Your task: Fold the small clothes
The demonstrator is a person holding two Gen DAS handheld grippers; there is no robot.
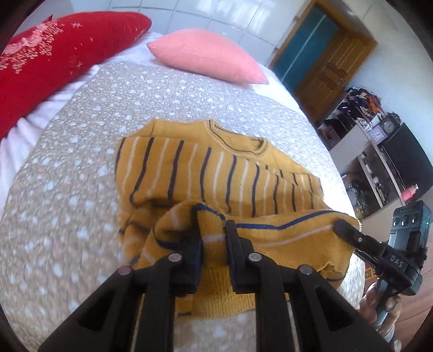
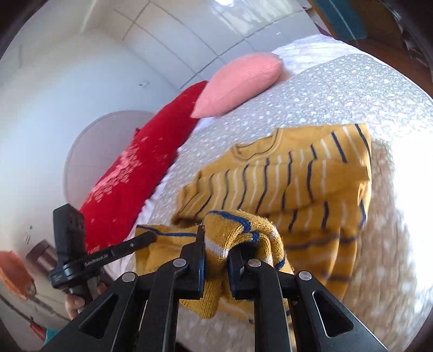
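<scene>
While the left gripper (image 1: 212,223) and right gripper (image 2: 216,238) each clamp the striped sweater (image 1: 216,168) hem, its collar lies beyond them on the bedspread (image 1: 67,189).

White tiled wall (image 1: 216,13), wooden door (image 1: 324,70), cluttered shelves (image 1: 362,151), bright daylight.

left gripper (image 1: 212,232): showing matte black fingers, silver round pivot screws | right gripper (image 2: 216,247): wearing identical black linkage, white lettering on arm

2 close wrist views, shared sweater (image 1: 216,168)
</scene>
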